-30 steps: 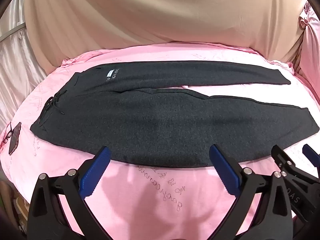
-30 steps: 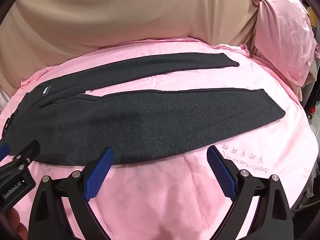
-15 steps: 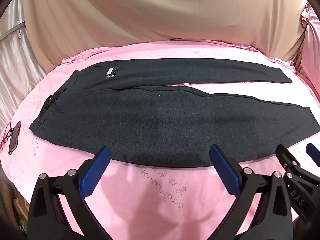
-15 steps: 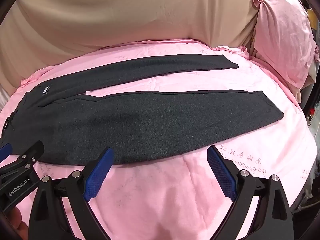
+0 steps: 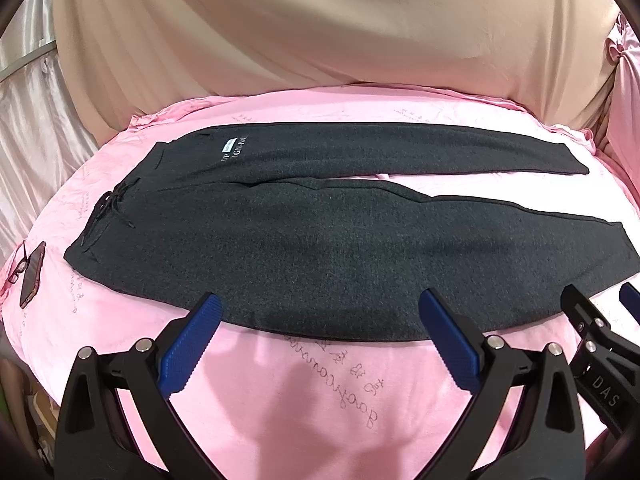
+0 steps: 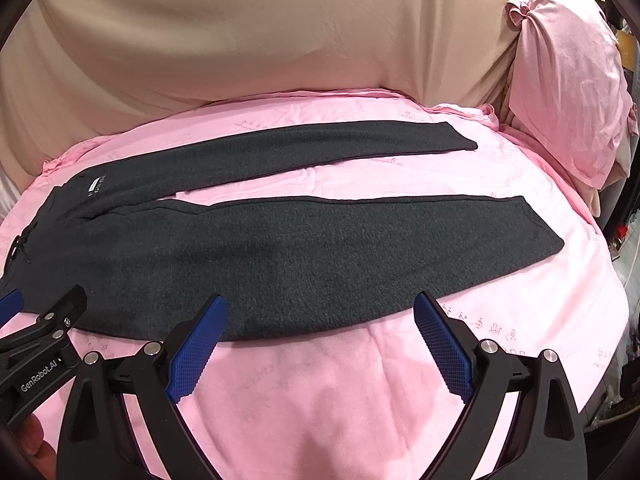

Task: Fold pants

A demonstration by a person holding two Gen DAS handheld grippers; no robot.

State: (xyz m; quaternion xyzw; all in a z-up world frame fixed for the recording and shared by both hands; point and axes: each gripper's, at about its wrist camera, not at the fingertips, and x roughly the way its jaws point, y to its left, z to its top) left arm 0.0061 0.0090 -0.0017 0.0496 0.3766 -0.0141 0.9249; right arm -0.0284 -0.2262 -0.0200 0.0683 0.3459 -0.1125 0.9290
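Both tools eased back from pants on pink bedsheet.

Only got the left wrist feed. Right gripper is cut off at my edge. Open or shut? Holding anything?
Observer: The right gripper is open, jaws wide, holding nothing. Its tips sit at the near edge of the pants, not gripping them.
Operator: What's past the cuffs on the right?
Observer: A pink pillow stands propped against the beige backing, clear of both cuffs.
Operator: Anything behind my left gripper?
Observer: Part of a hand shows below the body of the left gripper, at the bottom left of the right wrist view.
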